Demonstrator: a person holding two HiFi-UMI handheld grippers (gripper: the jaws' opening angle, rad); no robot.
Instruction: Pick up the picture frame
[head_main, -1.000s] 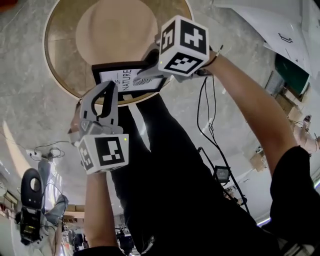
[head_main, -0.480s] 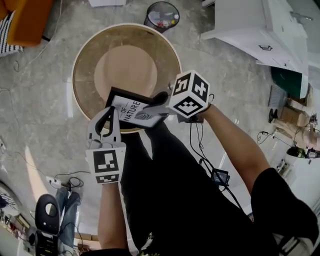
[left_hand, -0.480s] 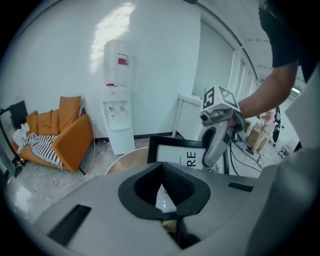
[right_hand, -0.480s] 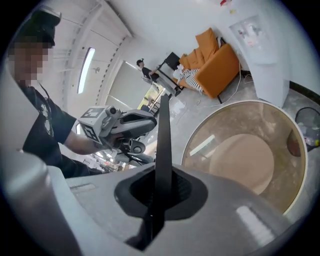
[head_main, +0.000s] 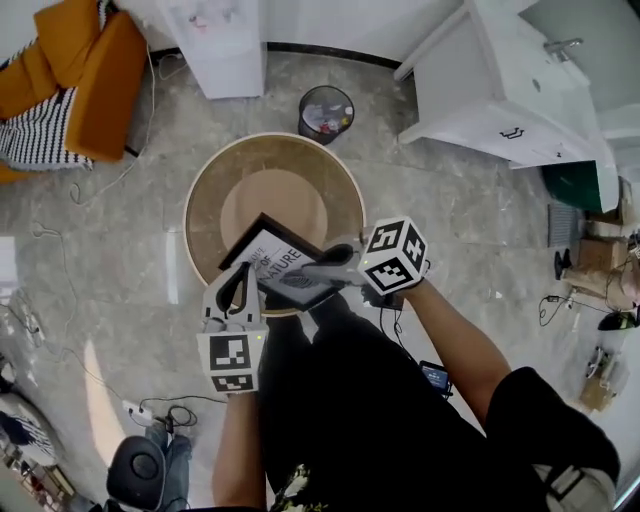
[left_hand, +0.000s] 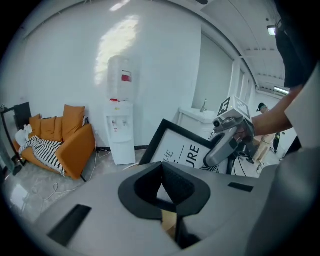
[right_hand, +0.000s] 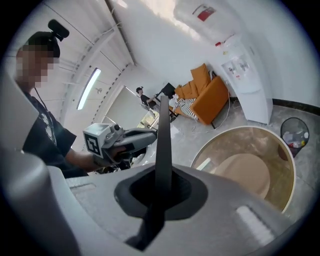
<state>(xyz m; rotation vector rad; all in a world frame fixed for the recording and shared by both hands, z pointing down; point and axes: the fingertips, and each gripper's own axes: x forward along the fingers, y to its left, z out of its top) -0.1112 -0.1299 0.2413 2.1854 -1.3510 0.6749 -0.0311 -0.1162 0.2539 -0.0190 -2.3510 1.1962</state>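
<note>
Right gripper (right_hand: 162, 192): jaws are clamped on the picture frame (right_hand: 163, 132). In its own view the frame is edge-on, a dark strip standing straight up between the pads. From the head view, the grip is on the frame's right-hand edge.

Left gripper (left_hand: 165, 190): jaws are pressed together, and I see nothing pinched between them. The frame rises just beyond its tips, face toward the camera, with a black border, a white sheet and dark lettering. The frame's lower corner is hidden behind the jaws, so I cannot tell whether they touch. In the head view these tips sit at the frame's lower left edge.

The frame is tilted and spans the space between the two grippers, which face each other across it. It is off the round table (head_main: 300, 160).

Below and beyond both grippers is that table, with a pale rim, a brown ring and a lighter centre disc. Past its far side stands a black mesh wastebasket (head_main: 326, 113).

Farther out, ahead of the left gripper, are a white water dispenser (left_hand: 121, 125) against the wall and an orange sofa (left_hand: 65, 142) with a striped cloth. Beyond the right gripper is a white cabinet (head_main: 500, 90).
</note>
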